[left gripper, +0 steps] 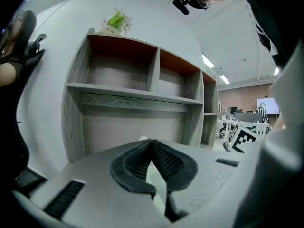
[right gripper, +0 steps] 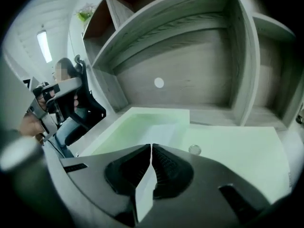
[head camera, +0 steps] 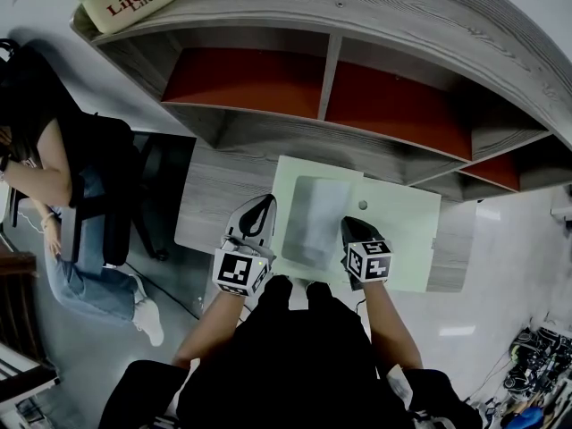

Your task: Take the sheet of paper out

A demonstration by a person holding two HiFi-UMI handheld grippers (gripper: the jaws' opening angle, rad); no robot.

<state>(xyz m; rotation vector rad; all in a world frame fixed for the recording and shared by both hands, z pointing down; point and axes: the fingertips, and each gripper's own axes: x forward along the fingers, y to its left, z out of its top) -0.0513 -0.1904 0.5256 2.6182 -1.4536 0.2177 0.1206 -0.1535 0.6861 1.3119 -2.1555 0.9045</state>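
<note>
On wood-grain desk (head camera: 210,199), pale-green folder (head camera: 407,231), rectangular white sheet (head camera: 317,217)

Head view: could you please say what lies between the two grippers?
A pale sheet on the green mat, between left gripper and right gripper; the head view shows it.

The sheet (head camera: 317,217) is a pale, whitish-grey rectangle lying flat on a light green mat (head camera: 402,231). It occupies the mat's left half, just inside the left edge, with its long sides running from the near edge toward the far edge. Its far end stops a little short of the mat's far edge, and its near end lies close to the near edge. The right half of the mat is bare beside it.
</note>
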